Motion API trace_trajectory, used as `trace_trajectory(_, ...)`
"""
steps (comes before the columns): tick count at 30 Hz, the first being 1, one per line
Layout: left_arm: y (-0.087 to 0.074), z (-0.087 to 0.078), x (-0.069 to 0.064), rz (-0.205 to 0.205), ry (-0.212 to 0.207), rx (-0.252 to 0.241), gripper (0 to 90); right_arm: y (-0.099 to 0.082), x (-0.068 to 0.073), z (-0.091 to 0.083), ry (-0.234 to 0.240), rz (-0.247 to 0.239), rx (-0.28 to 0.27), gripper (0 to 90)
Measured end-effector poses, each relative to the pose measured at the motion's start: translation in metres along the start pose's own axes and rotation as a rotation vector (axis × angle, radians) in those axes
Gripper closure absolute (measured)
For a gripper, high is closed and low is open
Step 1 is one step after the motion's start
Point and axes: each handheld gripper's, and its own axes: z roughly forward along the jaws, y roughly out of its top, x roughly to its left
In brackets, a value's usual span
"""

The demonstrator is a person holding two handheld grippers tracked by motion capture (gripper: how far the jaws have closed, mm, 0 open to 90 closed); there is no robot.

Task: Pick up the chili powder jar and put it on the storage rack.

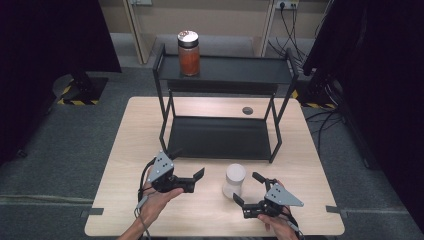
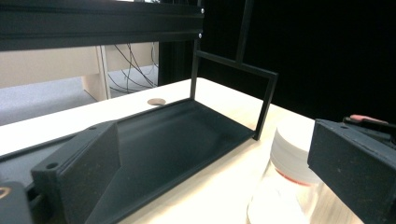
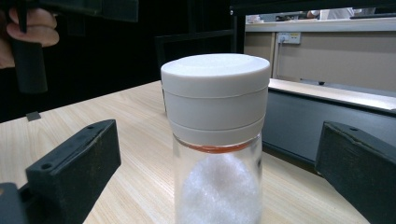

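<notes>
Between the right claw's [image 3: 217,172] spread jaws stands the white-capped jar [image 3: 215,140], untouched.

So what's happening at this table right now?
A person holds a gripper in each hand at a wooden table. The right gripper is open, its jaws on either side of a white-lidded jar of white powder without touching it. The left gripper, also open, holds nothing. Behind them stands a black two-tier shelf with a jar of orange stuff on top.

We see the white-lidded jar [image 3: 215,140] cut off at the right gripper view's bottom edge, and its base likewise cut in the left gripper view; its white contents look blurred.
</notes>
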Motion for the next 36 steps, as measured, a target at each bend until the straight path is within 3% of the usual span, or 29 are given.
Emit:
trace_trajectory(20,-0.043,-0.005,-0.002,-0.023,-0.013,-0.012,2.4,-0.001,-0.002,0.0,0.002,0.001,-0.004,0.3)
trace_trajectory(36,-0.07,-0.006,-0.008,-0.007,-0.02,-0.021,2.5,-0.002,-0.002,0.0,0.004,-0.002,-0.005,0.3)
